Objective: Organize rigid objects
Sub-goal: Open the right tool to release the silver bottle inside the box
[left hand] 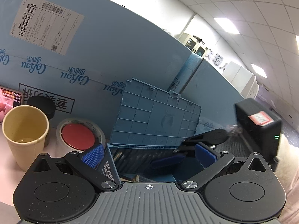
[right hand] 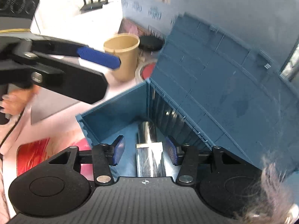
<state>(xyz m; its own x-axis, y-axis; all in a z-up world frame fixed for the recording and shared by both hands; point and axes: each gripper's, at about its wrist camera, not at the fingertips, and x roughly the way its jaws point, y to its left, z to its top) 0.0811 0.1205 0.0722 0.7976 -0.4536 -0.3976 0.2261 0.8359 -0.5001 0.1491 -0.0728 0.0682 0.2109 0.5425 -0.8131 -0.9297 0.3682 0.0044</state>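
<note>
A blue plastic toolbox [right hand: 115, 112] stands open, its ribbed lid [left hand: 157, 115] raised and leaning back against blue cartons; the lid also shows in the right wrist view [right hand: 224, 85]. A shiny metal tool [right hand: 149, 149] lies inside the box. My right gripper [right hand: 145, 152] is open, its blue pads either side of the metal tool without closing on it. My left gripper [left hand: 149, 154] is open and empty above the box's front; it also shows in the right wrist view [right hand: 99, 57] at upper left. The right gripper's fingers [left hand: 203, 140] reach into the box in the left wrist view.
A paper cup [left hand: 24, 130] with a little liquid, a tape roll [left hand: 80, 134] around a red disc, a black lid [left hand: 42, 104] and a phone [left hand: 9, 100] stand left of the box. Blue cartons [left hand: 93, 46] form a wall behind. A red packet [right hand: 31, 155] lies at front left.
</note>
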